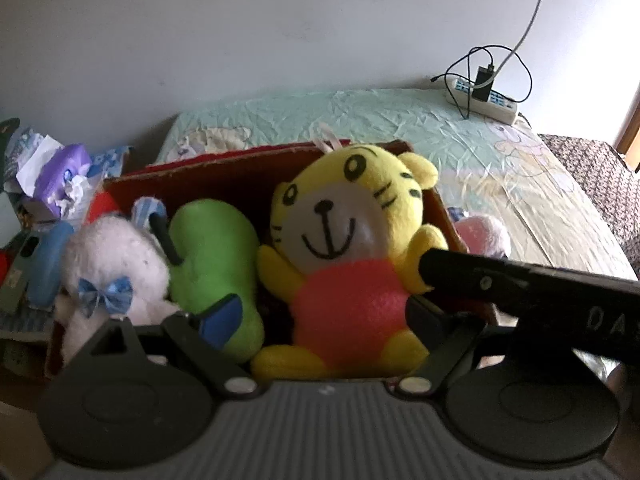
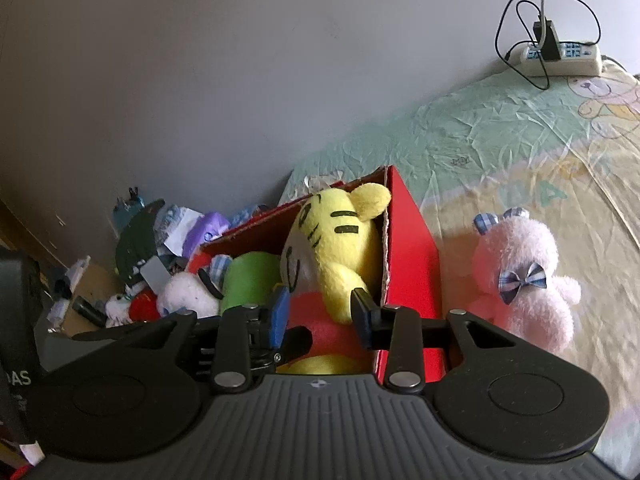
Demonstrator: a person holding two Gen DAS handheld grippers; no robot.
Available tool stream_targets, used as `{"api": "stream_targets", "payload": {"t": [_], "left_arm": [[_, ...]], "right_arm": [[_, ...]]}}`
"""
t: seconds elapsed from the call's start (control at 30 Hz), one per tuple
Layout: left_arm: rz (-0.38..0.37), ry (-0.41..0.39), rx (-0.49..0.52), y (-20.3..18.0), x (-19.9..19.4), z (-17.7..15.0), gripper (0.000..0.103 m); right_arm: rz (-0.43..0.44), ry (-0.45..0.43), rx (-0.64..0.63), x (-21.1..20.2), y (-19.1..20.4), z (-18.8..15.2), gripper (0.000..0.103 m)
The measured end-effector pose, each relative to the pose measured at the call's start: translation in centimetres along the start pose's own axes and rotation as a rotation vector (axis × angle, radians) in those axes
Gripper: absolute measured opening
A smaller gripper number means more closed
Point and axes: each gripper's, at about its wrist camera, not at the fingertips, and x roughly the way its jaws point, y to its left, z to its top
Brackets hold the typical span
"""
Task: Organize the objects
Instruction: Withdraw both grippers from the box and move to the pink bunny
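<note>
A red cardboard box (image 1: 240, 166) (image 2: 408, 248) stands on the bed. It holds a white plush with a blue bow (image 1: 116, 264), a green plush (image 1: 216, 256) and a yellow tiger plush in a red shirt (image 1: 352, 216) (image 2: 336, 232). My left gripper (image 1: 322, 314) is open over the box, its fingers either side of the tiger's body. My right gripper (image 2: 320, 310) has its jaws a little apart around the tiger's yellow arm, with a gap at the blue pad. One of its black fingers (image 1: 440, 270) reaches in from the right. A pink plush with checked bows (image 2: 524, 280) (image 1: 484, 236) sits on the bed outside the box.
A white power strip with a black charger and cables (image 1: 480, 98) (image 2: 560, 56) lies at the far end of the green printed sheet (image 1: 360, 120). Paper, a purple tissue pack (image 1: 60, 176) and other clutter are piled left of the box. A wall runs behind.
</note>
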Motion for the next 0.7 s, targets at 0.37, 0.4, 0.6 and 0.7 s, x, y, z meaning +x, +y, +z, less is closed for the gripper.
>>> {"api": "stream_targets", "payload": {"t": [0.37, 0.4, 0.6, 0.7], "left_arm": [[-0.036, -0.027, 0.053, -1.4, -1.2, 0.6, 0.087], [-0.035, -0.029, 0.057, -1.7, -1.2, 0.6, 0.087], [-0.033, -0.016, 0.027, -3.1, -1.0, 1.0, 0.087], [-0.044, -0.031, 0.01, -3.9, -1.5, 1.4, 0.087]], "right_arm": [[0.018, -0.048, 0.029, -2.7, -1.9, 0.5, 0.035], [0.024, -0.049, 0.034, -2.8, -2.3, 0.6, 0.035], [0.045, -0.03, 0.053, -4.3, -5.2, 1.7, 0.035], [0.05, -0.001, 0.049, -4.8, -6.9, 2.2, 0.035]]}}
